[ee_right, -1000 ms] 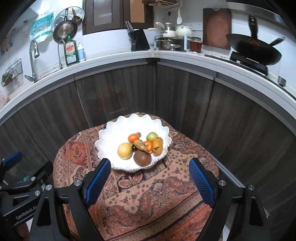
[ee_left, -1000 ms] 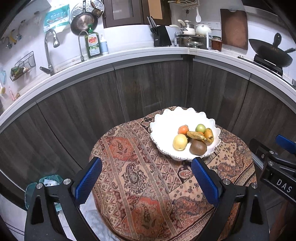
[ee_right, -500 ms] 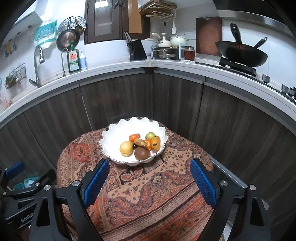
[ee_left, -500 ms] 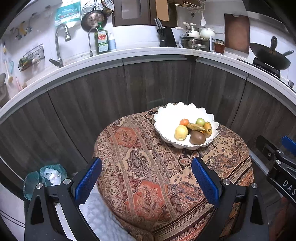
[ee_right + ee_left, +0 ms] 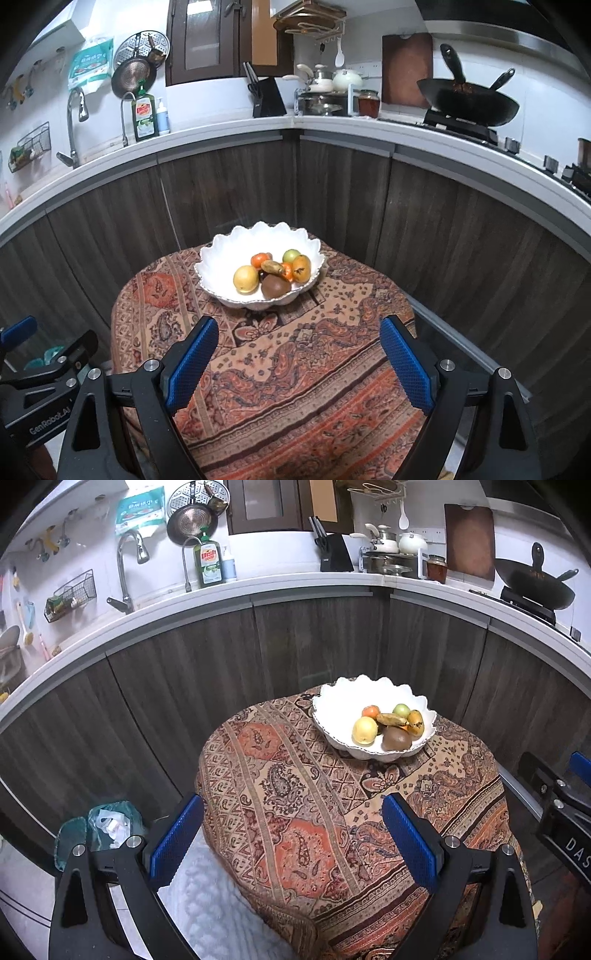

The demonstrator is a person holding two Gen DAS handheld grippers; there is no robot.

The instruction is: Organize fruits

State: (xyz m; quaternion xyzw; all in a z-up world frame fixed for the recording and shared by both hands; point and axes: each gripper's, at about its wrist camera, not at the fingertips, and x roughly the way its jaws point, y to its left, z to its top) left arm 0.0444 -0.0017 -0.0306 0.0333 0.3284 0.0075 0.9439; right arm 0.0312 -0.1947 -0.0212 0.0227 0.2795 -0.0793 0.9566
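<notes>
While I hold both grippers, left (image 5: 291, 836) and right (image 5: 299, 360), angled down, jaws spread and empty, the bowl (image 5: 221, 258) contains mixed fruit (image 5: 271, 273).

Patterned tablecloth (image 5: 295, 369), black wok (image 5: 469, 101) on stove, green dish soap bottle (image 5: 208, 563), faucet (image 5: 127, 568)

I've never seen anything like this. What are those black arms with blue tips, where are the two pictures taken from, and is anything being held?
They are two handheld grippers, one in each of a person's hands, each carrying a camera that looks forward between its fingers. One picture looks along the left gripper, the other along the right gripper. Both stand open and hold nothing. Ahead is a small table under a patterned cloth. On it sits a white scalloped bowl of fruit, including a yellow fruit and a brown fruit. Kitchen counters curve behind.
</notes>
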